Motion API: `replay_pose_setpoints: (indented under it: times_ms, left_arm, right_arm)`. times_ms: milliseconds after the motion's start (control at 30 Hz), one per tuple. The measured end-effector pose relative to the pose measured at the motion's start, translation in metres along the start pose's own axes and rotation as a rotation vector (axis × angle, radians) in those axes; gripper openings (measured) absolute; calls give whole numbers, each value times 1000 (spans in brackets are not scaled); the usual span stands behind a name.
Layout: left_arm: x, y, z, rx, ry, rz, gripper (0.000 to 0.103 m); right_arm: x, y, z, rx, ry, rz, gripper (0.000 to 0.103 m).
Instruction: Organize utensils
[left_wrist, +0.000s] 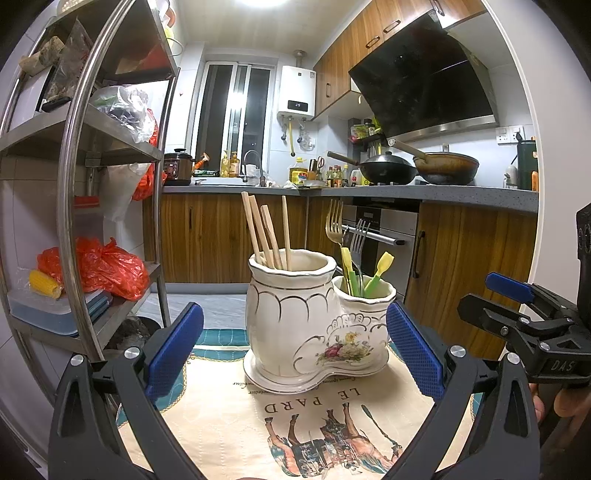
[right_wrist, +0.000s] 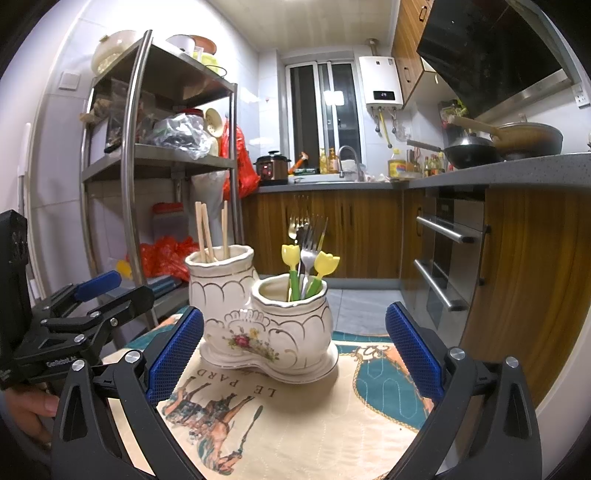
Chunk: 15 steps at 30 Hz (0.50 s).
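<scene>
A white ceramic utensil holder (left_wrist: 288, 325) (right_wrist: 258, 332) with two joined cups stands on a horse-print mat (left_wrist: 229, 424) (right_wrist: 314, 417). Wooden chopsticks (left_wrist: 264, 236) (right_wrist: 205, 232) stand in the taller cup. Forks (left_wrist: 334, 221) (right_wrist: 308, 243) and yellow tulip-topped green picks (left_wrist: 382, 267) (right_wrist: 325, 264) stand in the shorter cup. My left gripper (left_wrist: 294, 310) is open, just short of the holder and touching nothing. My right gripper (right_wrist: 293, 315) is open too, facing the shorter cup and holding nothing. Each gripper shows at the edge of the other's view: the right gripper (left_wrist: 476, 295), the left gripper (right_wrist: 131, 287).
A steel shelf rack (left_wrist: 74, 184) (right_wrist: 129, 166) with bags and boxes stands close on the left. Wooden cabinets and an oven (right_wrist: 443, 258) run along the right, under a counter (left_wrist: 443, 194) with two woks. A person's hand (right_wrist: 33, 406) holds the left gripper.
</scene>
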<state>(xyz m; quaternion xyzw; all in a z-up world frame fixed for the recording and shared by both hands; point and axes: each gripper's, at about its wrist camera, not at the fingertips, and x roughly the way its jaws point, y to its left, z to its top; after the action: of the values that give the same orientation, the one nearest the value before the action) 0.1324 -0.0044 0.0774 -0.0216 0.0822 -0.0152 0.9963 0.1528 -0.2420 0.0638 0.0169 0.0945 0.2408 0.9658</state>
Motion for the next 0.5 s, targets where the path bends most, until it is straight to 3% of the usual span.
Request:
replay_pose_setpoints:
  times_ms: [500]
  left_arm:
    - [-1, 1, 0, 5, 8, -15, 98]
  right_arm:
    - [0, -1, 0, -2, 2, 1, 98]
